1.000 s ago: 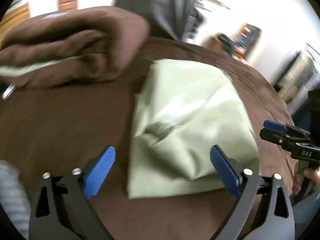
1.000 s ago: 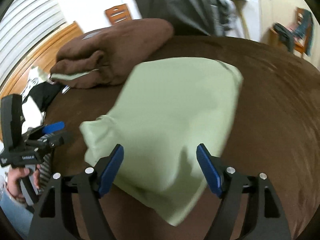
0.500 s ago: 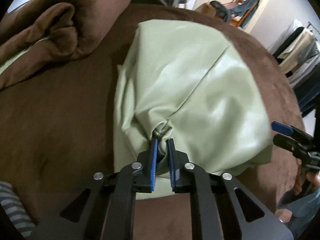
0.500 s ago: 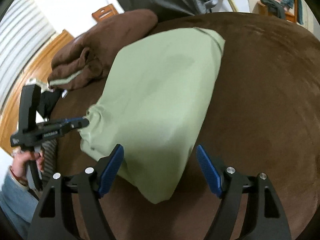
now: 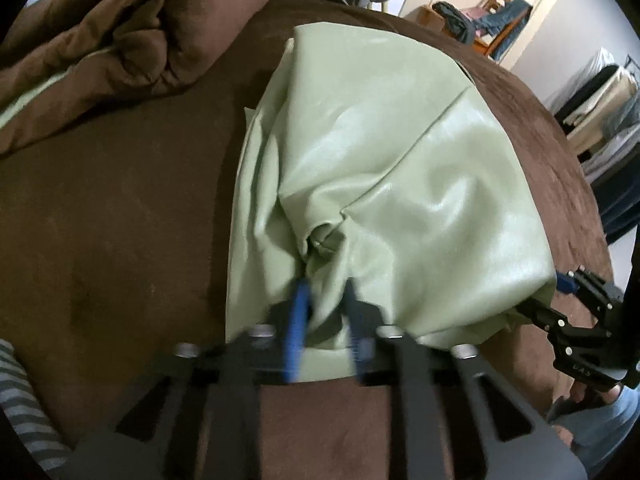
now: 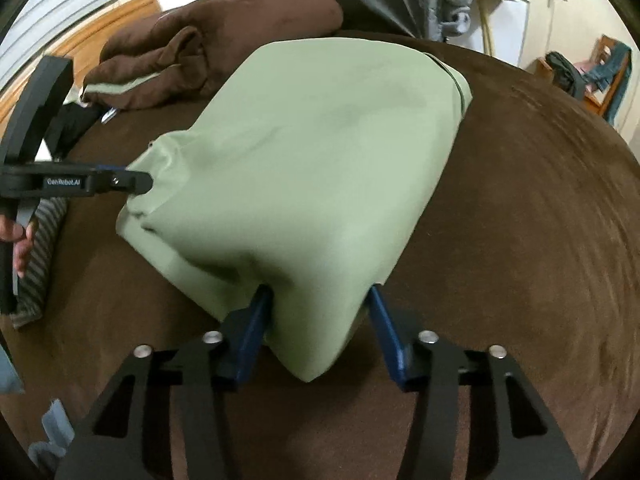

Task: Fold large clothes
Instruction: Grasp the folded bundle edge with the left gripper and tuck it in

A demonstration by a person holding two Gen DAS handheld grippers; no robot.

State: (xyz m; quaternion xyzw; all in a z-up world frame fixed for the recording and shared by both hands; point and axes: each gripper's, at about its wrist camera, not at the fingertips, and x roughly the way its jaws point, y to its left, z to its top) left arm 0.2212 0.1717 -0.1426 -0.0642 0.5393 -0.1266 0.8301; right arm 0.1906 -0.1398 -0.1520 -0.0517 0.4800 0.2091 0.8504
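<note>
Pale green garment (image 6: 312,160) bunched, hiding right gripper (image 6: 316,300) fingertips, jaws spread; left gripper (image 5: 324,292) blurred, pinching fabric; brown blanket (image 6: 208,48) at 11 o'clock.

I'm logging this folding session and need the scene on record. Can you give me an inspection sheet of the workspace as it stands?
Surface: brown plush bed cover, soft and bare to the right of the cloth.
Job's things: pale green garment, folded over, near corners bunched.
Clutter: brown blanket heaped at the far left; striped cloth at the left edge.
Grippers: left tool blurred, jaws narrow with green fabric between them, grip unclear; right tool open, its blue fingers astride the near corner.
Cables: nothing seen.
Surroundings: wooden chair with draped clothes; clothes rack; wooden headboard.
</note>
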